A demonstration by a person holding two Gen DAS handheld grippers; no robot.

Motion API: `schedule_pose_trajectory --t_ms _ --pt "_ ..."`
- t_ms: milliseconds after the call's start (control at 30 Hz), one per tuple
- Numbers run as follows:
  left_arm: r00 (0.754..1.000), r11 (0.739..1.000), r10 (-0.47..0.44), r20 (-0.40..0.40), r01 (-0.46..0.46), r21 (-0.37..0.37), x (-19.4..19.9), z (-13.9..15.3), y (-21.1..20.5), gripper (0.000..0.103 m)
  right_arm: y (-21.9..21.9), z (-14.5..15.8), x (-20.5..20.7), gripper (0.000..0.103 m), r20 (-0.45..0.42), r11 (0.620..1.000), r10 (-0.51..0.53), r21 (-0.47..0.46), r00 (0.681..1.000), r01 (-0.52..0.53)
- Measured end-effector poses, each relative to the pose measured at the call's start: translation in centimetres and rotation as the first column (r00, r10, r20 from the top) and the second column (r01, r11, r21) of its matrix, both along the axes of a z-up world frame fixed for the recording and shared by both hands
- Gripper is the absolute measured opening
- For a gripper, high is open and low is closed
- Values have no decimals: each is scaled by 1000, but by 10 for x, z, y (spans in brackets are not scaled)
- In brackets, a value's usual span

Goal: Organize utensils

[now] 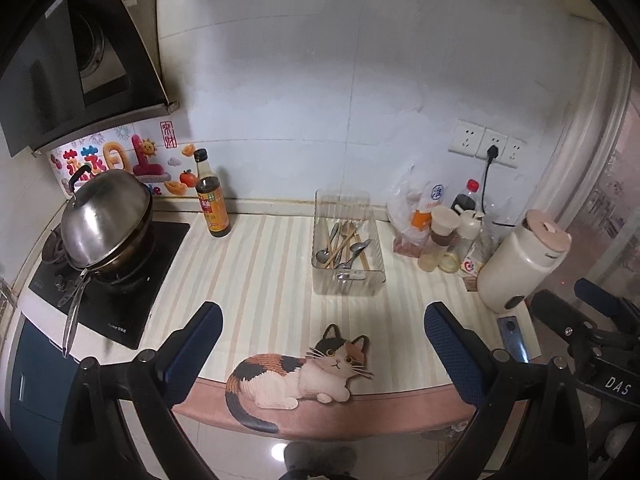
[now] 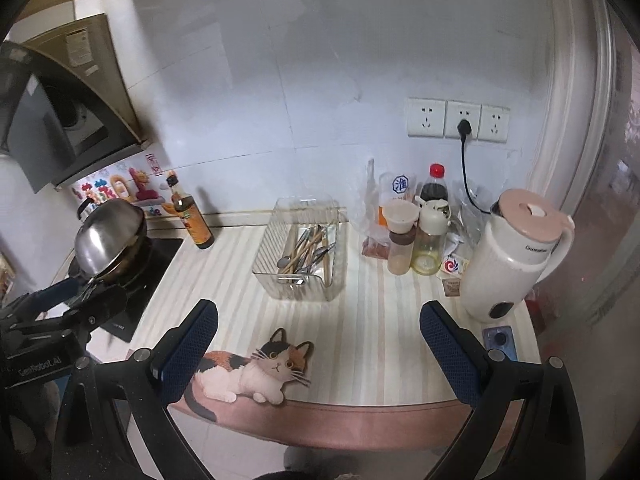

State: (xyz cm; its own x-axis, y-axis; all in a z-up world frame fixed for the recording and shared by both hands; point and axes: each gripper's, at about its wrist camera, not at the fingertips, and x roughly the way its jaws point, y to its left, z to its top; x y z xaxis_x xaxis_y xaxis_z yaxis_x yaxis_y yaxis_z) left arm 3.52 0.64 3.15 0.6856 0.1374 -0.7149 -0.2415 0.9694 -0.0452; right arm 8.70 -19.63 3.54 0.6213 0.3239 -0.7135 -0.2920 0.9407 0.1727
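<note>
both the left gripper [image 1: 322,344] and right gripper [image 2: 318,344] hang wide open and hold nothing, back at the counter's front edge over the cat-shaped mat [image 1: 298,376]. the spoons and chopsticks [image 1: 344,246] lie jumbled inside the clear plastic bin [image 1: 348,286] mid-counter, between the soy sauce bottle [image 1: 212,204] and the white kettle [image 1: 520,260].

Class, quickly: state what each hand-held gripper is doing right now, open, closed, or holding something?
Left hand-held gripper: open, holding nothing, above the counter's front edge.
Right hand-held gripper: open, holding nothing, short of the utensil bin.
</note>
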Motion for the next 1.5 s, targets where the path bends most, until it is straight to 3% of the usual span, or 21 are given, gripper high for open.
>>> schedule_pose_trajectory --t_ms 400,1500 --pt "1000 1000 -3 25 3 -5 -9 9 -2 103 0 16 -12 103 23 1000 -3 18 1000 3" --pt "1000 1000 -5 -2 5 -10 10 -4 13 103 18 -4 18 103 -16 1000 23 19 1000 -23"
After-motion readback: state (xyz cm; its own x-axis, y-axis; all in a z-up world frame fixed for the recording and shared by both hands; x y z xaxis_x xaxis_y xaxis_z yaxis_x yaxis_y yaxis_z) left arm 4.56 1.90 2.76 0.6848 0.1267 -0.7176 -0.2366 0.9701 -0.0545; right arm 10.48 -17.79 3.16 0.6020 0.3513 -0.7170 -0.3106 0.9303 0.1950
